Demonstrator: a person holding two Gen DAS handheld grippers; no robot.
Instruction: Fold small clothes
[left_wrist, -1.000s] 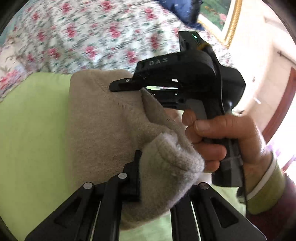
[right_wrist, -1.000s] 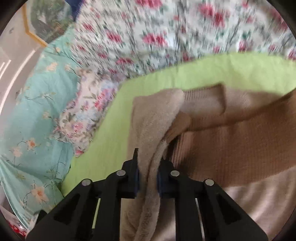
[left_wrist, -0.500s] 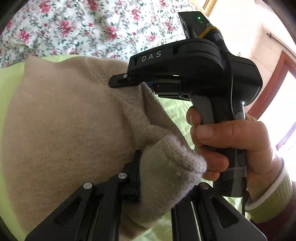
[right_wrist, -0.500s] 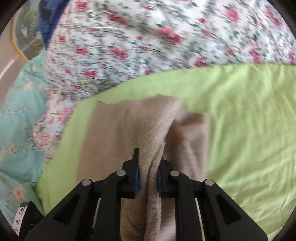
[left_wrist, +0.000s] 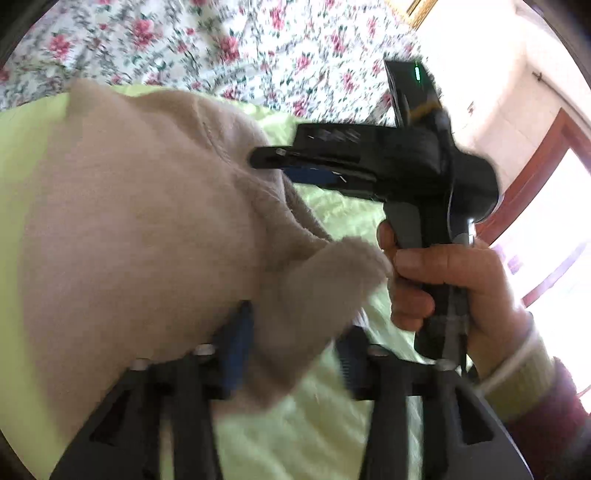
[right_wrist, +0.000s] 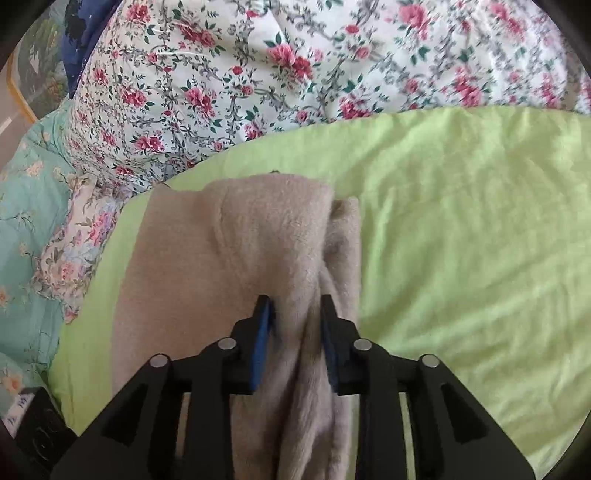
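A beige fleecy garment (left_wrist: 140, 229) lies folded on a lime-green sheet (left_wrist: 22, 147). In the left wrist view my left gripper (left_wrist: 295, 332) has its jaws spread wide, with a thick fold of the garment loose between them. My right gripper (left_wrist: 269, 162) comes in from the right at the garment's far edge. In the right wrist view the right gripper (right_wrist: 295, 317) has its jaws slightly apart around a bunched fold of the garment (right_wrist: 236, 240); the fold still sits between the pads.
A floral quilt (right_wrist: 295, 66) lies beyond the green sheet (right_wrist: 461, 221). A turquoise floral cover (right_wrist: 26, 206) is at the left. A wooden door frame (left_wrist: 532, 162) and bright light are at the right.
Both grippers have opened their jaws from the tight pinch seen earlier. The garment has been laid down flat, folded over on the sheet. The right gripper has drawn back a little to the right.
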